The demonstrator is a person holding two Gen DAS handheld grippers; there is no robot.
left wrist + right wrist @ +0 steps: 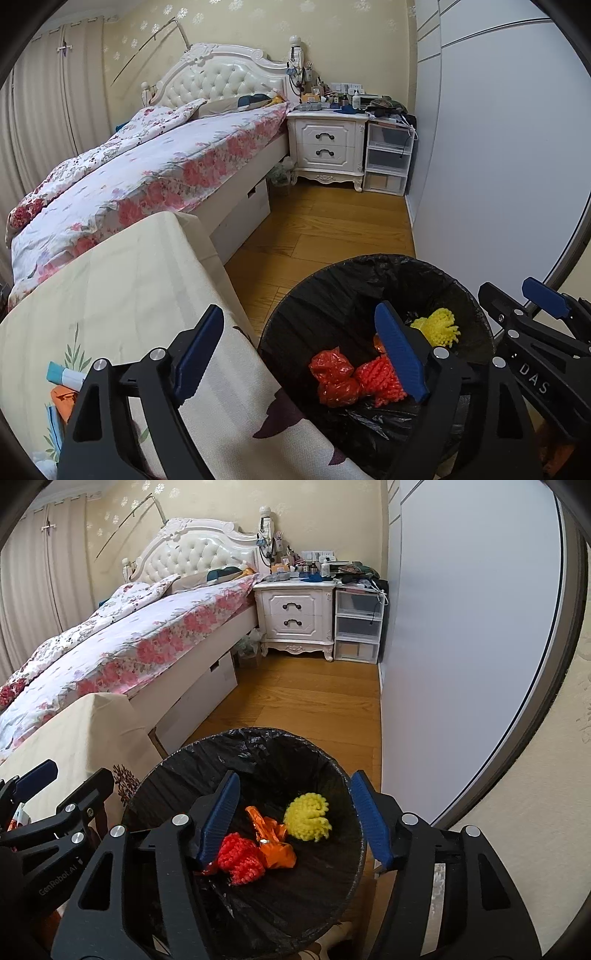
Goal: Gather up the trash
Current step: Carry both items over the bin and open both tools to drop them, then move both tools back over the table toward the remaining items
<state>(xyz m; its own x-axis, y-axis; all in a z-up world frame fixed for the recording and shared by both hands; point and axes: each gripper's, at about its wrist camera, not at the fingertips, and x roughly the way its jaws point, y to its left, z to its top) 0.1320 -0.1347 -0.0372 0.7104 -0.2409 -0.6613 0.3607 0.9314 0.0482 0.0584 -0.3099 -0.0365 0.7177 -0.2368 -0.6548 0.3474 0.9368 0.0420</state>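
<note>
L gripper [303, 354] & R gripper [295, 819] side by side, angled down, jaws apart, nothing held.

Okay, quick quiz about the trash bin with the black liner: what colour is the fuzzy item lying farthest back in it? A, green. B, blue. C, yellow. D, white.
C: in the right wrist view the yellow fuzzy item lies at the back of the bin, beyond the red fuzzy item and the orange wrapper.
</note>
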